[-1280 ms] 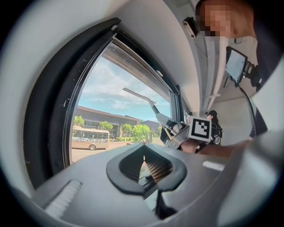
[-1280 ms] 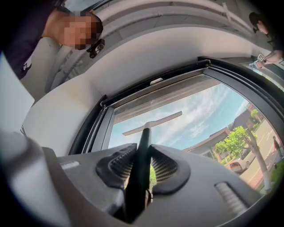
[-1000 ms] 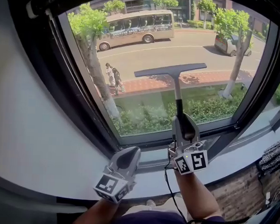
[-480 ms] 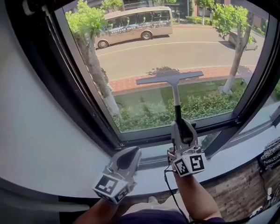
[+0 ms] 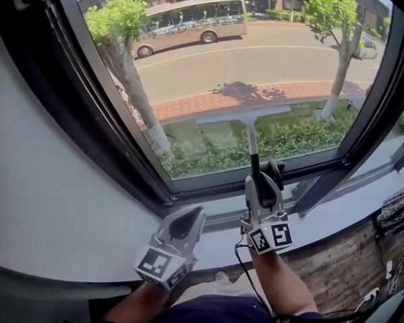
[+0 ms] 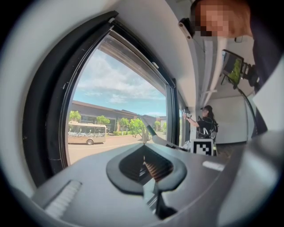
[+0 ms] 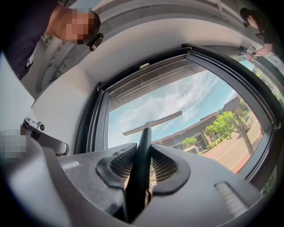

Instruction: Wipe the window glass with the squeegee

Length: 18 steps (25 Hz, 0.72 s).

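My grey right gripper [image 5: 263, 179] sits low, right of centre, before the black-framed window glass [image 5: 214, 63]. Its jaws are closed on the handle of the black T-shaped squeegee [image 5: 252, 141], which runs up from it, blade lying crosswise on the lower pane. My grey left gripper [image 5: 187, 219] is to its left, nearer me, over the pale sill [image 5: 351, 219], with nothing between its jaws.

White wall [image 5: 44, 203], black-framed window [image 5: 192, 89], sunlit street [image 5: 281, 60] outside
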Motion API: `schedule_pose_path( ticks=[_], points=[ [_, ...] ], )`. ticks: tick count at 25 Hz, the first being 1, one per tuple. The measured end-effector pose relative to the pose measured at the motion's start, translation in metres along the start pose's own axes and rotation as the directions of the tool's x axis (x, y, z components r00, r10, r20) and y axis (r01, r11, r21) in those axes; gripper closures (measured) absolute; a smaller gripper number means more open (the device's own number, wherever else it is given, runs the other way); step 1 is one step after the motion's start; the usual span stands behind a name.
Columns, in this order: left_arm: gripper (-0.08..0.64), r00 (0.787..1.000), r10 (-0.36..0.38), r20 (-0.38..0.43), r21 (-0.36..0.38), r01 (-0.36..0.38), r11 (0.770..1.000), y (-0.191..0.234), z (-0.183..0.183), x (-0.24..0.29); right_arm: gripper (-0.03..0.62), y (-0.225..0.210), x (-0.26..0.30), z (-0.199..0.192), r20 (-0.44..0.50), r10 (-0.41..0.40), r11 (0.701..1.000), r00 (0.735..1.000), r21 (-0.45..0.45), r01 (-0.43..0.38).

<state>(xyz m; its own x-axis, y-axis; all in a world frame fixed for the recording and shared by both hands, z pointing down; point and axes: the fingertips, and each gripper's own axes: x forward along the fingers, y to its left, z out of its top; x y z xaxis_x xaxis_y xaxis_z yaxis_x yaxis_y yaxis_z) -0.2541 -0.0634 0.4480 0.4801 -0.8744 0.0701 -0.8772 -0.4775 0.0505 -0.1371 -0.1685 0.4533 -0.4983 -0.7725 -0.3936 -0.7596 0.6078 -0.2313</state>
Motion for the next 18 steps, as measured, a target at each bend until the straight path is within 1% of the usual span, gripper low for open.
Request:
schedule_pose_path(
  ticks=[6,12,18],
  points=[
    [0.557,0.999,-0.005,-0.048,0.022,0.006,1.0,-0.005,-0.01,0.001,0.489,-0.001,-0.013,-0.019,-0.038,-0.013,1.0,0.999,0.022,0.013],
    [0.557,0.998,-0.046,-0.044,0.001,0.046,0.999,-0.015,-0.007,0.002,0.49,-0.004,-0.024,-0.038,-0.064,-0.016,0.999,0.998,0.031,0.018],
    [0.557,0.996,-0.029,-0.08,0.017,0.031,0.999,-0.008,-0.013,-0.004,0.49,-0.003,-0.035,-0.053,-0.09,-0.017,0.999,0.996,0.036,0.02]
  ],
)
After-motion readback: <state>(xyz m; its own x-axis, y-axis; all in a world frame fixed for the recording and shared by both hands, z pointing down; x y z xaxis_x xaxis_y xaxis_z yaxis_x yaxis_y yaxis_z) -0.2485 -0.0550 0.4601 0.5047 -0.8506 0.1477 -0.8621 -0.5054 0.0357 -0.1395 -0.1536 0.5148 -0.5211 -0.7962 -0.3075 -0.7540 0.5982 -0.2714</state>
